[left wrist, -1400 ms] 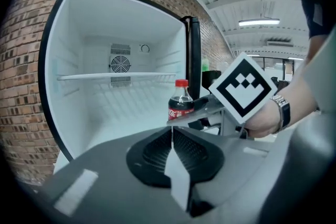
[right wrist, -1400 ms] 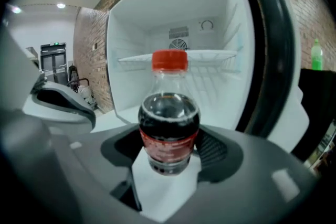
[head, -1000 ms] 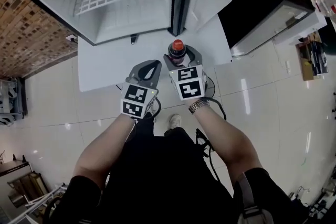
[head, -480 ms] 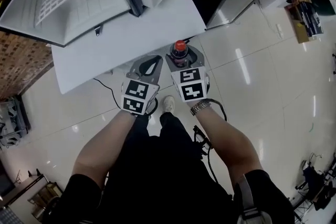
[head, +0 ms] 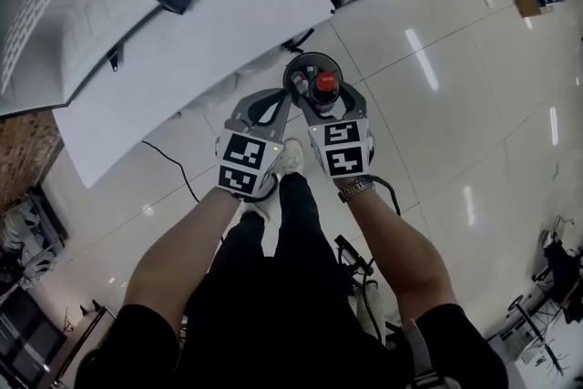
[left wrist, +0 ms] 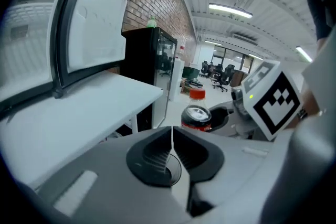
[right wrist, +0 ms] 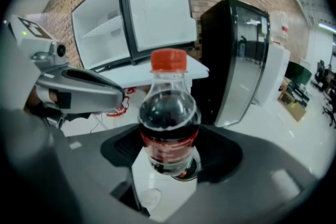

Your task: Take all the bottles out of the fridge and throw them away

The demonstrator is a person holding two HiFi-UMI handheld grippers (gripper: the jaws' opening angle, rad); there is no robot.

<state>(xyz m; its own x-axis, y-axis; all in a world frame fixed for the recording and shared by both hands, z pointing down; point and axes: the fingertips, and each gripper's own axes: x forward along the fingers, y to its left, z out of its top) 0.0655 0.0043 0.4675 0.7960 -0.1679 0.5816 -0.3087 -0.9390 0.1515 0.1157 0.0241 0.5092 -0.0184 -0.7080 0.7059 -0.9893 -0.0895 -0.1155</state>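
My right gripper [head: 324,97] is shut on a dark cola bottle [head: 325,87] with a red cap, held upright by its body. In the right gripper view the bottle [right wrist: 169,123] fills the space between the jaws of that gripper [right wrist: 170,162]. My left gripper [head: 263,107] is just left of it, shut and holding nothing; its jaws meet in a thin line in the left gripper view [left wrist: 171,140]. From there the bottle [left wrist: 196,114] shows just beyond the tips. A dark round bin [head: 298,71] lies on the floor directly below the bottle.
The open white fridge [head: 55,23] stands on a white table [head: 200,41] at the upper left. A black glass-door fridge [right wrist: 236,55] stands to its right. A black cable [head: 173,168] runs over the pale tiled floor. My shoe [head: 291,158] is below the grippers.
The view has swung away from the fridge toward the floor. Both grippers moved with the bottle off the table's edge and now hang over the round bin.
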